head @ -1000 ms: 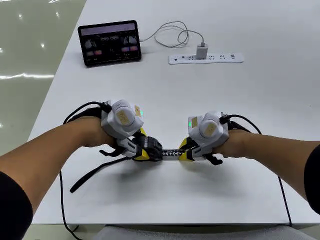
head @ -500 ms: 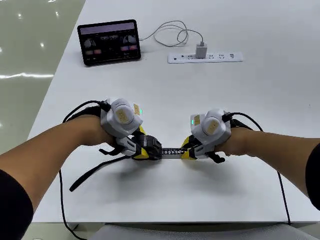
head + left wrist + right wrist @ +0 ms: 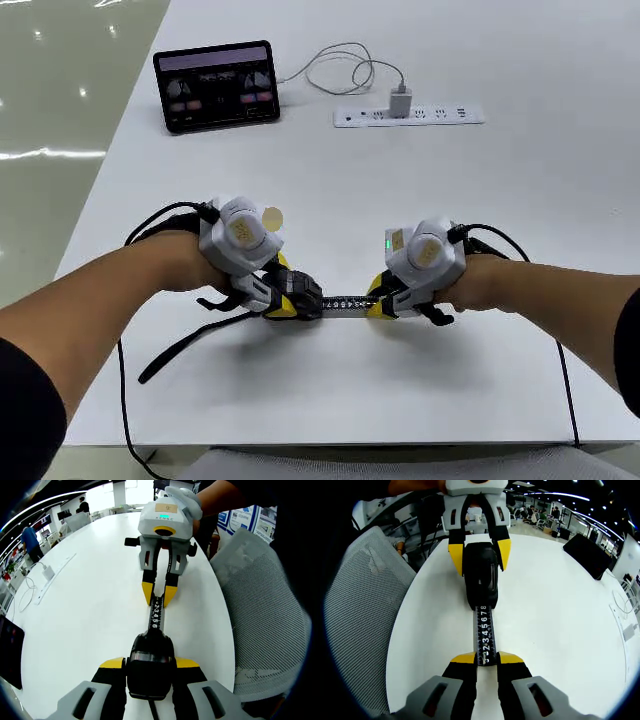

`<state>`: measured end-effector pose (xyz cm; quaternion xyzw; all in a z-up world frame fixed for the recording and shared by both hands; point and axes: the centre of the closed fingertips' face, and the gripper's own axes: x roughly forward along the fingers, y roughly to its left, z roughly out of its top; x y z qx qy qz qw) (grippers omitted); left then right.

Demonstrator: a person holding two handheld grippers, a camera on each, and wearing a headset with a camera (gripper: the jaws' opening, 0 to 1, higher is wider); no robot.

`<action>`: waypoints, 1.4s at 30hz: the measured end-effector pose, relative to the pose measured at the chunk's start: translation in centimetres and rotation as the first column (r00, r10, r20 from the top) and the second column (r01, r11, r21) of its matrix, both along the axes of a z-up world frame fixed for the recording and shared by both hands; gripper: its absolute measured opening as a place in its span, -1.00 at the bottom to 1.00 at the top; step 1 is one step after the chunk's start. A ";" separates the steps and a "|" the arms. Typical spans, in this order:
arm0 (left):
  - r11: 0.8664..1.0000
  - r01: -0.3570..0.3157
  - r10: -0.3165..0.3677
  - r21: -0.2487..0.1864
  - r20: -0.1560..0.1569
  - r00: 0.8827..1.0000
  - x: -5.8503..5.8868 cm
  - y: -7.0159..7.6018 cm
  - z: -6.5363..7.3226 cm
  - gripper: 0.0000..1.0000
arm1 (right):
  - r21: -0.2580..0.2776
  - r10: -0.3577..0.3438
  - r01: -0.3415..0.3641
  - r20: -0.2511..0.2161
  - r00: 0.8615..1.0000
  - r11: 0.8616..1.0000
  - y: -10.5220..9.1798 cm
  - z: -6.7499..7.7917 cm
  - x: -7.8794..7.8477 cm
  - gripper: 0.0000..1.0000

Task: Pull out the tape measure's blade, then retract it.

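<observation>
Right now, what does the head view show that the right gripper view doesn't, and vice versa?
Head view: lit screen of the black rectangular tablet; white housing of the right gripper and forearm behind it. Right gripper view: legible white numerals on the black blade. Both: the black plastic tape measure case clamped by the left gripper, blade end pinched by the right.

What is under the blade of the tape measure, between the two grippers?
The bare white table lies under the blade. The blade's end is covered by the fingers of the right gripper, so its hook cannot be seen.
</observation>
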<state>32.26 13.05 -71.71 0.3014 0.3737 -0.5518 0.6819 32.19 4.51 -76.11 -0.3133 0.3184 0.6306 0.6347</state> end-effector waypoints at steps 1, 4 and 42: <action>1.000 0.001 -0.001 0.000 0.000 1.000 0.0 0.0 0.0 -0.38 | -0.001 0.000 0.000 0.000 1.000 1.000 0.0 0.0 0.0 -0.80; 1.000 -0.001 0.001 0.000 -0.001 1.000 0.1 0.0 -0.1 -0.38 | -0.004 0.000 0.000 0.000 1.000 1.000 -0.2 0.0 -0.1 -0.80; 1.000 -0.005 0.005 -0.014 -0.004 1.000 0.0 -0.1 0.0 -0.37 | -0.002 -0.033 0.033 -0.005 0.999 0.999 -2.5 0.1 -0.2 -0.80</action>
